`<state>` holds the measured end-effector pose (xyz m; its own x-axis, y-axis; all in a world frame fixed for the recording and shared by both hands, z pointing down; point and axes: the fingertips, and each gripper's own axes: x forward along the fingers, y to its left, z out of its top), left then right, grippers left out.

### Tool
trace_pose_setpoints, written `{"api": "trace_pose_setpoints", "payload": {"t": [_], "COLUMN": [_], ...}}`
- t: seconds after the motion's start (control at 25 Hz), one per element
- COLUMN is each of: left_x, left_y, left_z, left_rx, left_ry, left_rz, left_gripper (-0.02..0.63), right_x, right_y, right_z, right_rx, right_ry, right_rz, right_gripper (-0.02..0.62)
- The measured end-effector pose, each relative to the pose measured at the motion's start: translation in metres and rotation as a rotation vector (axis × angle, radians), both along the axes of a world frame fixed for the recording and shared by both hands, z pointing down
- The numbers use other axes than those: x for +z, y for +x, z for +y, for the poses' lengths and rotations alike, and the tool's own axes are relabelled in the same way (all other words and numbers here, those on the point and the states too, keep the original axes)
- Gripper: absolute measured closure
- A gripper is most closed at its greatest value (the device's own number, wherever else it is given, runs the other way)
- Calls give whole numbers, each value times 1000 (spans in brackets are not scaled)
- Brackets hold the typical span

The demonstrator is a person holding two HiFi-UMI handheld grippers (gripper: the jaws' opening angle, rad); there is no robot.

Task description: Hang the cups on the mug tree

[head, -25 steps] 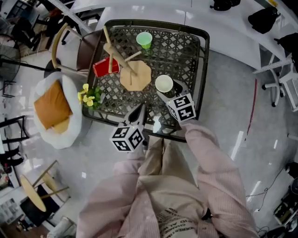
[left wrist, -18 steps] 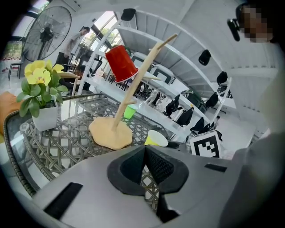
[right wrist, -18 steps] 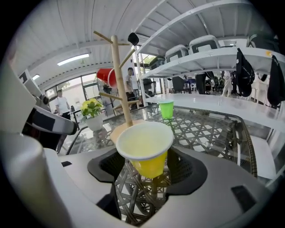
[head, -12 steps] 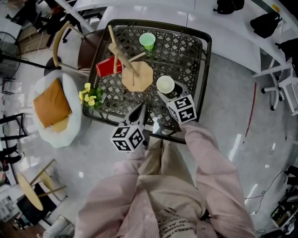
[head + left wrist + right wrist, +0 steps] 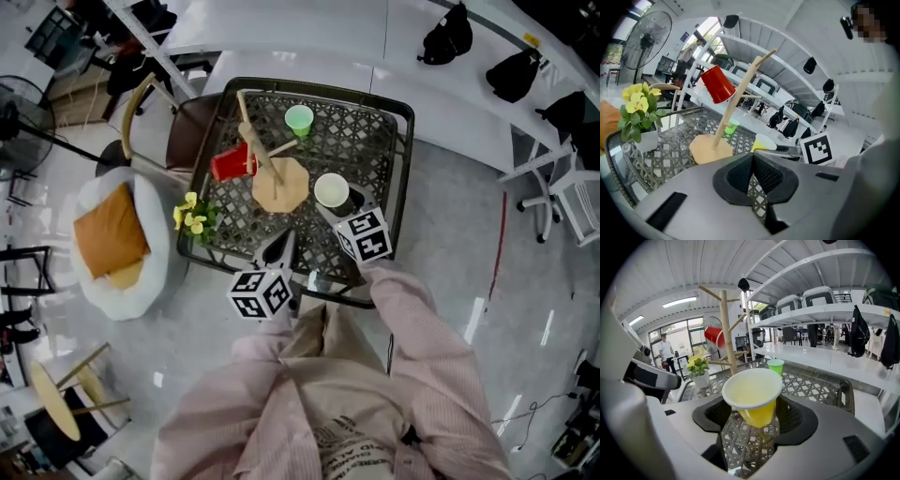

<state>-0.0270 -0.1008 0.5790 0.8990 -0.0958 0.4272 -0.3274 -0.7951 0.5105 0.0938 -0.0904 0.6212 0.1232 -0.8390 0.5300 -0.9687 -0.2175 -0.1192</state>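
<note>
Pinches the yellow cup (image 5: 752,397) in the just-closed right tongs (image 5: 754,417), now lifted off the tabletop (image 5: 367,150) near the mug tree (image 5: 279,185), ready for a free peg, with left tongs (image 5: 753,176) pressed together, empty.

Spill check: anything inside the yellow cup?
Nothing visible: the yellow cup shows only bare pale inner wall in the right gripper view. Its bottom is covered by the near rim.

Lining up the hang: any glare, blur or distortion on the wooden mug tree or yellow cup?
Head view: wooden mug tree and yellow paper cup sharp, glare only on glossy floor. Right gripper view: cup crisp, fisheye bending at edges. Left gripper view: tree sharp against bright background.
</note>
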Motion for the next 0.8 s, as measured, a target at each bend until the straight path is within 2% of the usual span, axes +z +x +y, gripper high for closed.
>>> {"api": "trace_pose_setpoints", "payload": {"t": [0.32,0.8], "left_x": [-31,-60], "left_y": [4,1], "left_z": [-11,-26], "left_rx": [-6,-29], "left_ry": [36,61], "left_rz": [45,90], "left_gripper": [607,607], "right_x": [-36,-69], "right_y": [13,26], "right_z": [-19,-43], "right_rx": [-18,-65], "right_ry": [15,-16], "right_rz": [61,138], "right_gripper": [305,305]}}
